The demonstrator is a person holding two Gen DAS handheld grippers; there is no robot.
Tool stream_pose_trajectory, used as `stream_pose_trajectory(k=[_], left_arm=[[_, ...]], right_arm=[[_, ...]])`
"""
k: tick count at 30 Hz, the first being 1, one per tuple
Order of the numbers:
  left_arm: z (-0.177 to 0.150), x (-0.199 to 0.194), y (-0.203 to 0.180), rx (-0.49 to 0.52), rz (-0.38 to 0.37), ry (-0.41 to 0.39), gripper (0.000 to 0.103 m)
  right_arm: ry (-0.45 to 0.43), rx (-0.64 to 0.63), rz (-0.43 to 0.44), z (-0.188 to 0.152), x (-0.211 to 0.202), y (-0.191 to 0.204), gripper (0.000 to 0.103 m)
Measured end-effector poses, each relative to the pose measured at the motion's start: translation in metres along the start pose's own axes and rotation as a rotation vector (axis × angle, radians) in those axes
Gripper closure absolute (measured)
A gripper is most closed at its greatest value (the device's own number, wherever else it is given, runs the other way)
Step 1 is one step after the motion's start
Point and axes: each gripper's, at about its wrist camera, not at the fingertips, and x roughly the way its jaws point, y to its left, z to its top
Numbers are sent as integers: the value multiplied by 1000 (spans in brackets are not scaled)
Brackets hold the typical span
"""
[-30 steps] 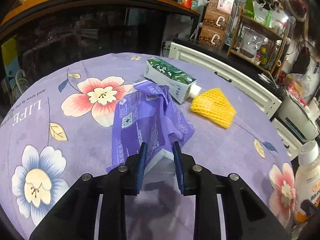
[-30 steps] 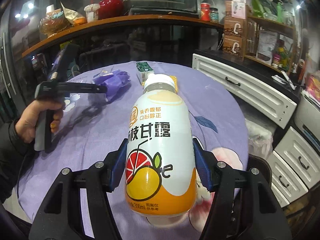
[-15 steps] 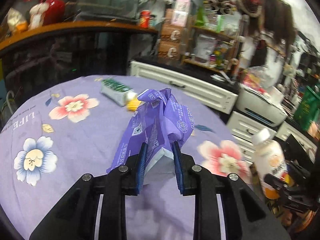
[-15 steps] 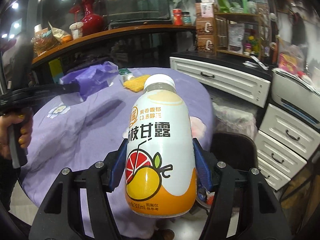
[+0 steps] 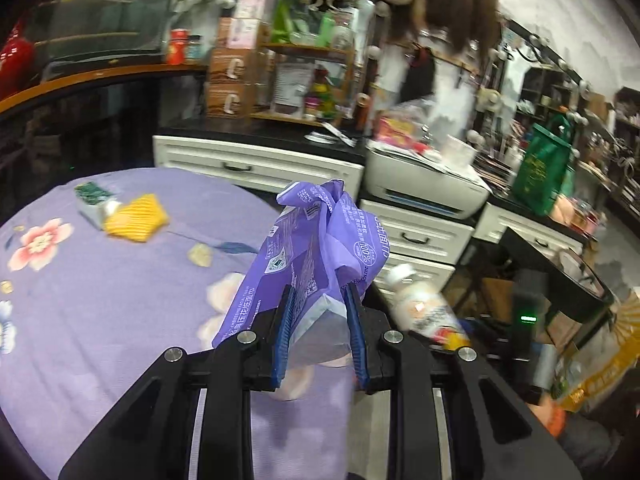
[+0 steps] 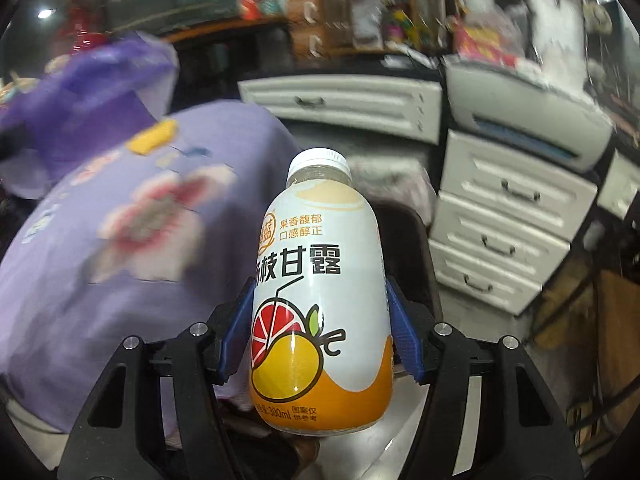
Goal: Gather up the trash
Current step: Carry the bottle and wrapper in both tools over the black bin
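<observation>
The left hand-held gripper [image 5: 320, 332] has its blue pads [image 5: 282, 336] closed narrowly on a crumpled purple tissue wrapper [image 5: 316, 240], which stands up out of the jaws and is lifted clear of the bench [image 5: 100, 300]. Ahead and to the left of this hand-held gripper, on the bench's purple flowered cloth, lie a green and white carton [image 5: 94, 200] and, touching it, a yellow foam net [image 5: 138, 218]. To its right, lower down and off the bench's edge, the drink bottle [image 5: 424, 308] shows blurred.

The right hand-held gripper [image 6: 320, 336] holds that drink bottle [image 6: 320, 300] between widely spread pads [image 6: 404, 336], which press on both sides of its body; the white cap points away from the camera. The bottle is past the bench's edge [image 6: 120, 280], with white drawers [image 6: 500, 220] ahead to the right. The purple wrapper [image 6: 92, 92] appears blurred at upper left.
</observation>
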Motion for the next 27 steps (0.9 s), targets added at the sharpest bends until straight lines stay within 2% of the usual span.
stream_pose_trajectory(k=[7,14,17,20,27], left_arm=[[-6,28,-27,19,-44,49,78],[-8,49,-45,43,-66,79,78],[-11,59,-48,36,-72,99,78],[-15,69,-53,42,-81,122,78],[-18,94,-63,46,-94,167,78]], right_arm=[[119,75,-28,-9,80,-28,41],[189,83,-67,-13,133,-40,41],[187,71,-93,-14,140,-42,40],[179,74,-99,-15,140,-46,28],[128,88,-87,-17,106,-52,27]])
